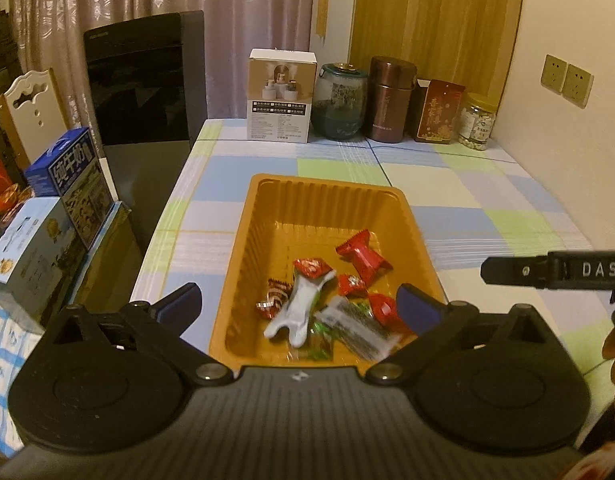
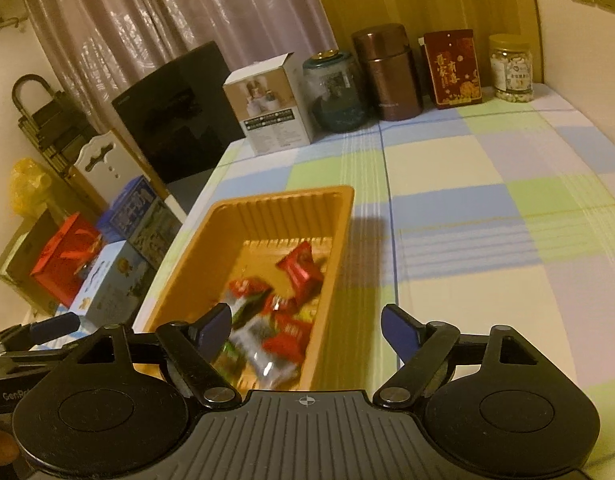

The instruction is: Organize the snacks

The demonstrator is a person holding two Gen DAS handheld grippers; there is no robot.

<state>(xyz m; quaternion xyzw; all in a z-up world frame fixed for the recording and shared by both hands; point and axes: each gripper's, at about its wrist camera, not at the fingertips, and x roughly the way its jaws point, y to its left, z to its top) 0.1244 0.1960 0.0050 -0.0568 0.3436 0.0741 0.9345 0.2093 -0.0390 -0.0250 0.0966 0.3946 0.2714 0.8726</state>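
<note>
Your left claw (image 1: 299, 304) hung wide and empty over the near end of the orange tray (image 1: 267, 216), where the wrapped snacks (image 1: 327, 300) lay heaped on the checked surface (image 1: 467, 200). They looked light, crinkly and slippery, so pinching a twisted wrapper end seemed best. Your right claw (image 2: 307, 330) was also spread, holding nothing.

orange tray (image 1: 267, 240), red snacks (image 1: 363, 258), checked tablecloth (image 1: 487, 200)
</note>
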